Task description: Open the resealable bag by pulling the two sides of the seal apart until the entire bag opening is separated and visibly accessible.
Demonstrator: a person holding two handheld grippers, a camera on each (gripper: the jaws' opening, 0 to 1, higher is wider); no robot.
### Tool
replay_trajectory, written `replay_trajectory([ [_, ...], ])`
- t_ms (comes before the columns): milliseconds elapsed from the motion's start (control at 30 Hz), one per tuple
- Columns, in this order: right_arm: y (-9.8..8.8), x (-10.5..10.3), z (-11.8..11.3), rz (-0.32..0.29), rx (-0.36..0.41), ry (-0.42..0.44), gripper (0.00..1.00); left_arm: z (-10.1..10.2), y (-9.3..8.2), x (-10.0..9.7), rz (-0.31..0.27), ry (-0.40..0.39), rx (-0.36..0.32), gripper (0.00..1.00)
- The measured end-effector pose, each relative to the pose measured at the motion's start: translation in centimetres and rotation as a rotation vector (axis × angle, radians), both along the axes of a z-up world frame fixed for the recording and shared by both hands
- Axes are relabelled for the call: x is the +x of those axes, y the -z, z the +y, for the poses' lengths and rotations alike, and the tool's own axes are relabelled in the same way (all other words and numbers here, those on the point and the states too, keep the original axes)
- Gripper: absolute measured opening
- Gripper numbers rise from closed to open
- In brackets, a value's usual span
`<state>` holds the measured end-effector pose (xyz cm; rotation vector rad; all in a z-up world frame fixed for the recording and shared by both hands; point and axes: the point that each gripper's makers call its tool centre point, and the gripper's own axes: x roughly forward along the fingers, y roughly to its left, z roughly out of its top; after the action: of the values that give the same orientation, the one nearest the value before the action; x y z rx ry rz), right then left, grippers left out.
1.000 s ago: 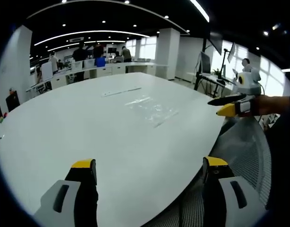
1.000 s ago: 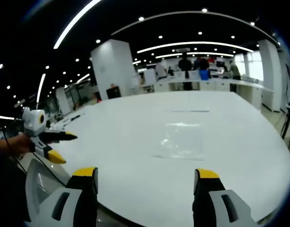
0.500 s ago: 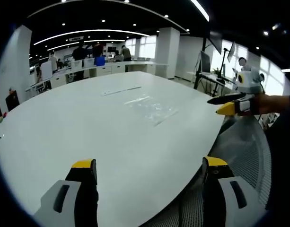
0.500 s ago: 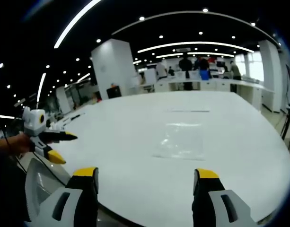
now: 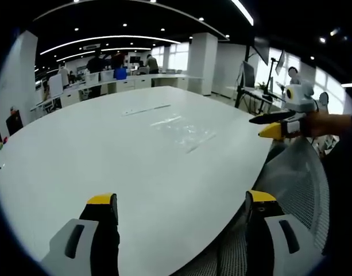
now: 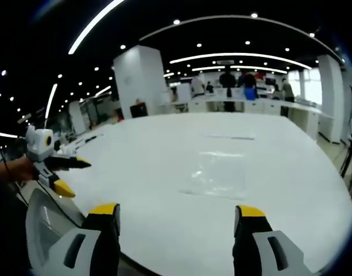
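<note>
Meanwhile both tools hover level at the tabletop's (image 6: 164, 172) near edge, left tool (image 5: 181, 204) and right tool (image 6: 176, 214) spread wide, well short of the flat bag (image 6: 217, 175).

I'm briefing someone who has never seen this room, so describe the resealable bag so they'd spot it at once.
Start at the big white table with the rounded edge. Near its middle lies the resealable bag, flat, clear and glossy, hardly standing out from the tabletop. Beyond it lies a thin clear strip, far narrower; the bag is the broad, roughly square sheet, closer to both grippers.
</note>
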<state>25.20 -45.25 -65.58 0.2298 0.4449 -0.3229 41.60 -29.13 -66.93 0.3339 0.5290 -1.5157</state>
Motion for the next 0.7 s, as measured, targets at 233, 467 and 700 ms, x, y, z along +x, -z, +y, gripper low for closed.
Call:
replay_trajectory([
  [233, -0.1, 0.4, -0.7, 0.02, -0.034, -0.022, 0.8, -0.2, 0.1, 0.0, -0.003, 0.009, 0.008, 0.9],
  [467, -0.1, 1.3, -1.5, 0.042, -0.088, -0.064, 0.74, -0.6, -0.1, 0.1, -0.006, 0.013, 0.006, 0.9],
  [700, 0.1, 2.1, -2.5, 0.048, -0.126, -0.079, 0.66, -0.9, 0.3, -0.3, 0.003, 0.027, 0.016, 0.89],
])
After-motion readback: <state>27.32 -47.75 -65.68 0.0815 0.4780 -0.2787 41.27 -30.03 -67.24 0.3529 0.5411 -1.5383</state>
